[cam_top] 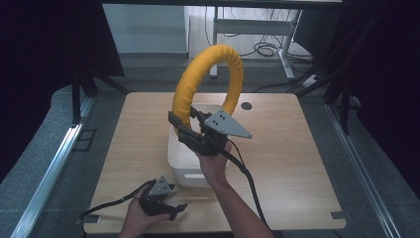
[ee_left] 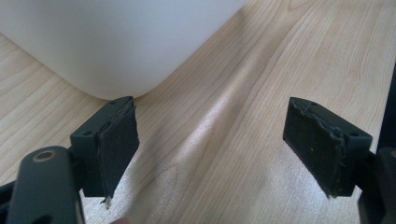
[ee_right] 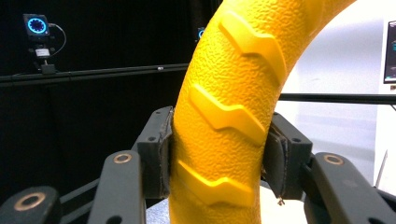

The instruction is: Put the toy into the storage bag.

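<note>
A large yellow ring (cam_top: pixel 208 74) with a rough skin and raised chevron ridges stands upright over the white bin (cam_top: pixel 179 157). My right gripper (cam_top: pixel 190 130) is shut on the ring's lower left part; in the right gripper view both pads (ee_right: pixel 161 158) press the yellow ring (ee_right: pixel 224 130) from either side. Near the table's front edge my left gripper (cam_top: pixel 171 207) rests low over the wood and is open. In the left gripper view its jaws stand wide apart with bare wood between them, and the left gripper (ee_left: pixel 210 149) faces a rounded corner of the white bin (ee_left: pixel 112 42).
The wooden table (cam_top: pixel 287 163) has a round cable hole (cam_top: pixel 246 105) at the back. A metal rail (cam_top: pixel 54 158) runs along the floor at the left. A desk frame and cables (cam_top: pixel 267 47) stand behind the table.
</note>
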`<state>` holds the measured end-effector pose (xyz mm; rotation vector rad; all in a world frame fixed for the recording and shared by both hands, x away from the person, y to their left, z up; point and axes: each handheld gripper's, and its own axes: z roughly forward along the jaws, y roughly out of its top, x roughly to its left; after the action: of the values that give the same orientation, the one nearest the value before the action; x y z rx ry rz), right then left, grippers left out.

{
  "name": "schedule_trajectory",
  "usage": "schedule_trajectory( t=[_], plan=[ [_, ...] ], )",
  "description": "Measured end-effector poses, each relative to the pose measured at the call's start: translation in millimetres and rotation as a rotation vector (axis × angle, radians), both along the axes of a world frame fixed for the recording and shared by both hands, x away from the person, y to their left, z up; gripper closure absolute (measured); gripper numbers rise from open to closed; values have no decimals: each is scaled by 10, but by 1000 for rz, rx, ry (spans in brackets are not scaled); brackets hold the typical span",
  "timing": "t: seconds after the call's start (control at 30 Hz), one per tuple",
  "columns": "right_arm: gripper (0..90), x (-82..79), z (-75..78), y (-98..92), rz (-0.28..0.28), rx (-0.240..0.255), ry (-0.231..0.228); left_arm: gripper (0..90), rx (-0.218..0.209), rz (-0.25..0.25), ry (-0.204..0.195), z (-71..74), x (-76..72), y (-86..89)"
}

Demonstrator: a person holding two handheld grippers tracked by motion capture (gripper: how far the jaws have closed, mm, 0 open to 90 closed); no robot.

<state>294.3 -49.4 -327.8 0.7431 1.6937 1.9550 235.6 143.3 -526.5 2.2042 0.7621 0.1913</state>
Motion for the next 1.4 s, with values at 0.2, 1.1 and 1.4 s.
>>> schedule_trajectory(
  t=[0.2,1.1,1.4],
  plan=[
    [493,-26,-70,93,14,4,7,183,-3,0,3,0,0,3],
    [491,-30,-449,313,12,9,64,181,-6,-1,11,-16,-3,9],
    [491,-20,-533,310,5,15,82,183,-21,21,14,-26,10,49]
  ],
)
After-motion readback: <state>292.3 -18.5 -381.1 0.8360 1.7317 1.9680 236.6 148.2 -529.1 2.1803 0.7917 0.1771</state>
